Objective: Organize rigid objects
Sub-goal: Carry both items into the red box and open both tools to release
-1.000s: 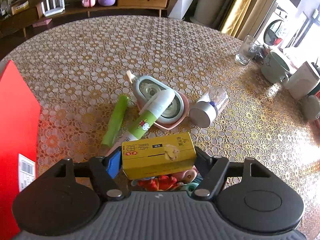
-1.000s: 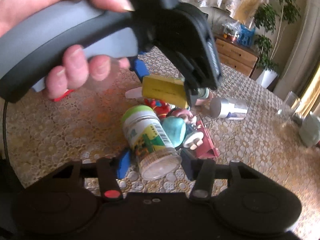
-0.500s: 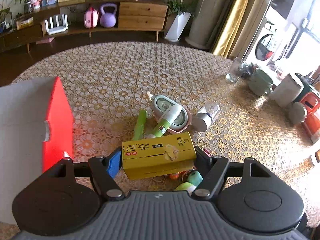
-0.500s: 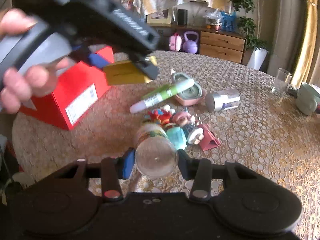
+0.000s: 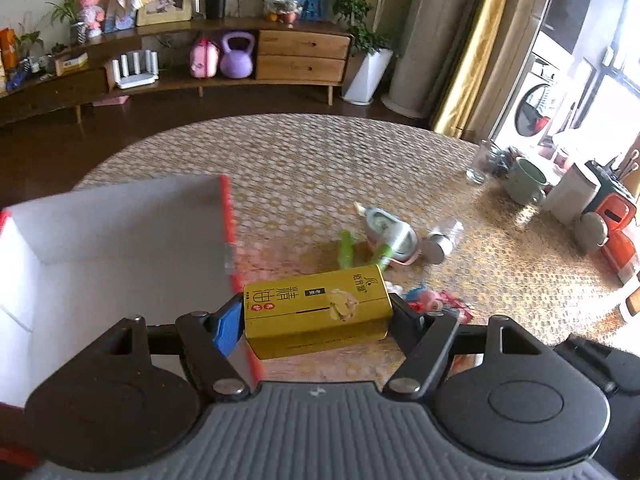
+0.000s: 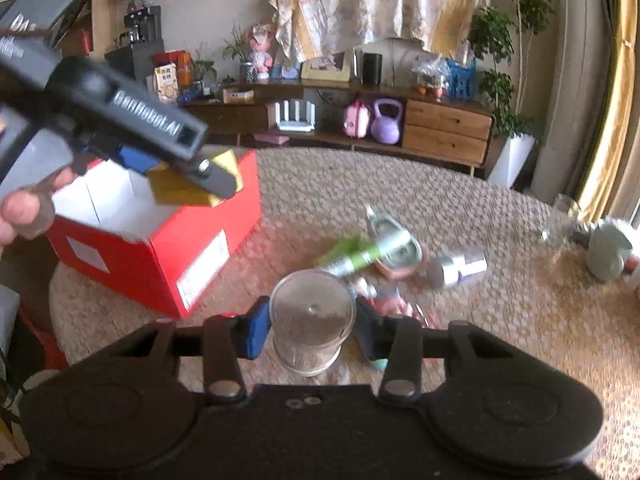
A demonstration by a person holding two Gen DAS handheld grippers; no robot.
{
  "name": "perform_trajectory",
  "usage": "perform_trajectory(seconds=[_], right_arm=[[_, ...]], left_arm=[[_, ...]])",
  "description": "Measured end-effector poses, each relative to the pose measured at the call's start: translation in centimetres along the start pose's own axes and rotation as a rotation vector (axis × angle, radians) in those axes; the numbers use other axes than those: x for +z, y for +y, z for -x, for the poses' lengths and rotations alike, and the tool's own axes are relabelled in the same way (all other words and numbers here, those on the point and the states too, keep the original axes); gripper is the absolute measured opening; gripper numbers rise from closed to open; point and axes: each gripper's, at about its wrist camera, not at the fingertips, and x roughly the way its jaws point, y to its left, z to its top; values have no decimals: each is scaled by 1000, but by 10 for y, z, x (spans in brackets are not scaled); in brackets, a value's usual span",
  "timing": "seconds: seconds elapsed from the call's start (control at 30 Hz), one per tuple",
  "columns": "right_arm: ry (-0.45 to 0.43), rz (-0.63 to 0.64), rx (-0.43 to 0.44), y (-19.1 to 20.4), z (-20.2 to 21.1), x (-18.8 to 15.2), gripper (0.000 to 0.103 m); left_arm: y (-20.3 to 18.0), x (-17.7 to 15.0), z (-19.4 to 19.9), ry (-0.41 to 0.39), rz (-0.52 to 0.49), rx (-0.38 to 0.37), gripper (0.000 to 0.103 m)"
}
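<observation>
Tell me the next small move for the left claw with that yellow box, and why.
Probably carry it a little further left over the red carton, then lower and release. The left claw is shut on the yellow box, which hangs at the carton's open white interior, above its near edge rather than clearly inside. The right claw holds the clear jar, waiting its turn.

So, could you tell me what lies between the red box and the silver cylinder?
In the right wrist view, the green tubes and the pink-rimmed dish lie between the red box and the silver cylinder.
</observation>
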Motion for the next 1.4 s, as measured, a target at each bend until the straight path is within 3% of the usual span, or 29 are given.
perform_trajectory(seconds=[0.3,0.63,0.8,1.07,1.4], right_arm=[[-77,13,76,33,-6,62,44],[-87,86,168,94,-52,105,44],[-34,145,195,120,-91,107,44],[84,206,194,149,-154,97,43],[217,228,164,162,-182,93,44]], left_arm=[[59,6,31,-44,2,90,73],[140,7,22,-4,61,224,73],[168,9,-3,63,70,240,73],[182,12,-50,155,47,251,73],[198,14,-98,298,50,278,73]])
